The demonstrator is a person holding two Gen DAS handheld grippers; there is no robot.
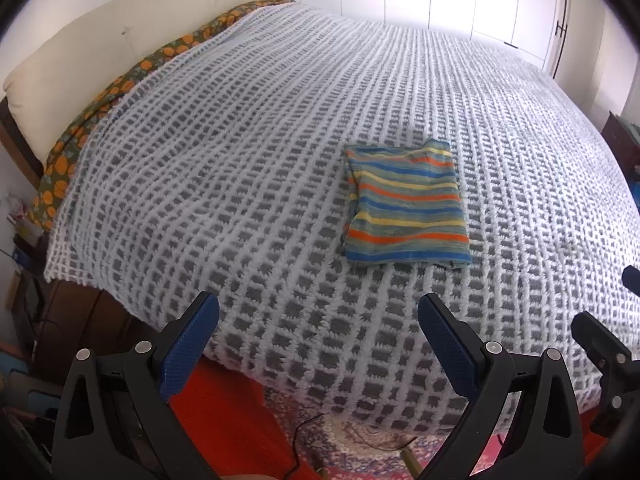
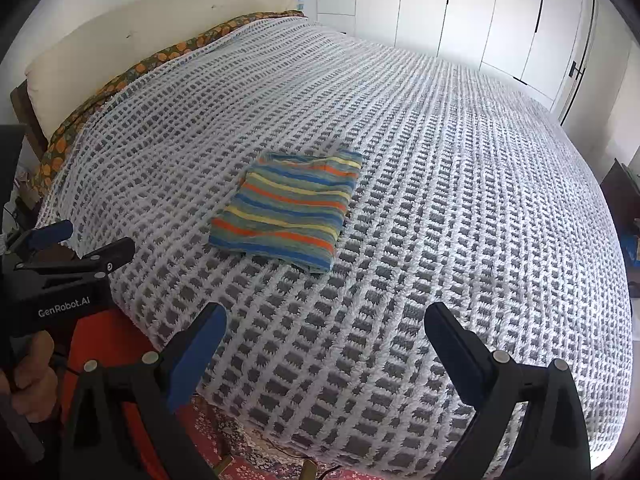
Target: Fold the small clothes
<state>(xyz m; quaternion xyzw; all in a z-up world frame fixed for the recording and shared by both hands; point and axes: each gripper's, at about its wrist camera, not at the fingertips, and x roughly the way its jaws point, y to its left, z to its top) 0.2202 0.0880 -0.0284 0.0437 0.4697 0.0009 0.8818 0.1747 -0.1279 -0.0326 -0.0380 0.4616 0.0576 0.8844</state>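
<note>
A small striped garment in blue, green, orange and yellow lies folded into a rectangle on the grey-and-white knitted bedspread. It also shows left of centre in the right wrist view. My left gripper hangs open above the bed's near edge, short of the garment, with nothing between its blue pads. My right gripper is likewise open and empty, back from the garment. The left gripper also appears at the left edge of the right wrist view, held by a hand.
A cream headboard and a patterned orange-and-green sheet edge line the far left. White wardrobe doors stand behind the bed. A red patterned rug and a cable lie on the floor below the bed edge. Dark furniture sits at right.
</note>
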